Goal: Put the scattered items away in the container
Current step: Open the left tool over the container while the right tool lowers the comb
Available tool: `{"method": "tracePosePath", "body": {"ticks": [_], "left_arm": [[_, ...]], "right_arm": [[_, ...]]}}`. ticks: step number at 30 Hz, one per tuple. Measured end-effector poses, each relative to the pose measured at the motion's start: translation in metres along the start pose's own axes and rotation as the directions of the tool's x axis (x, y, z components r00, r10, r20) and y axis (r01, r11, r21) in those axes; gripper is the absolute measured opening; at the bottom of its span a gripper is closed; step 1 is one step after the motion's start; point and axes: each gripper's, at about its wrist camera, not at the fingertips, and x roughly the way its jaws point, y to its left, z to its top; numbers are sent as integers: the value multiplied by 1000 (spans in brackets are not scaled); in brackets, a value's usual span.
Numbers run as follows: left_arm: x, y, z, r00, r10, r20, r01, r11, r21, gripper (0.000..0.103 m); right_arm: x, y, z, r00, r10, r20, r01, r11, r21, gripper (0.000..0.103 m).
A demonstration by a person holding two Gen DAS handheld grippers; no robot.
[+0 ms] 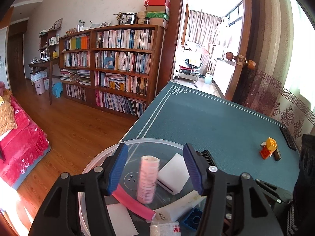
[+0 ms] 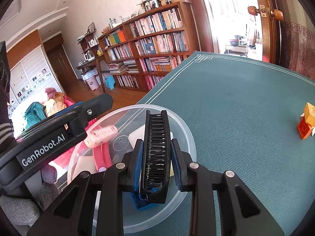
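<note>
**Two grippers over a clear bowl at the corner of a green table**

The left gripper (image 1: 155, 169) hangs above a round clear plastic container (image 1: 149, 142), its blue-padded fingers spread wide. A pale pink hair roller (image 1: 147, 179) is between them, blurred, touching neither pad. In the container lie a pink foam tube (image 1: 133, 202), a white block (image 1: 173, 174), a white tube with a printed label (image 1: 177, 206), a blue toy brick (image 1: 192, 219) and a roll of white bandage (image 1: 165, 229).

The right gripper (image 2: 156, 163) is pinching a black folding comb (image 2: 156, 153), held lengthwise between its pads above the container's near side. The left gripper's black body crosses the left of this view and hides part of the bowl.

Well apart, near the table's right edge, sit orange and yellow toy bricks (image 1: 268, 147) and a small dark block (image 1: 277, 154). The green table mat (image 1: 206, 118) has a white line border. Beyond it stand a wooden bookcase (image 1: 110, 64) and an open doorway (image 1: 208, 45).
</note>
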Motion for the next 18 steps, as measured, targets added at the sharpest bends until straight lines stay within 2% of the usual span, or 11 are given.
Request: {"method": "tracePosePath", "body": {"ticks": [3, 5, 18], "left_arm": [[-2, 5, 2, 1000, 5, 7, -5, 1000, -11, 63], [-3, 7, 3, 1000, 8, 11, -8, 1000, -15, 63], [-1, 3, 4, 1000, 8, 10, -8, 1000, 0, 69]], "right_arm": [[1, -4, 1, 999, 36, -14, -35, 999, 32, 33], [0, -6, 1, 999, 51, -13, -51, 998, 46, 40], [-6, -6, 1, 1000, 28, 3, -28, 999, 43, 40]]}}
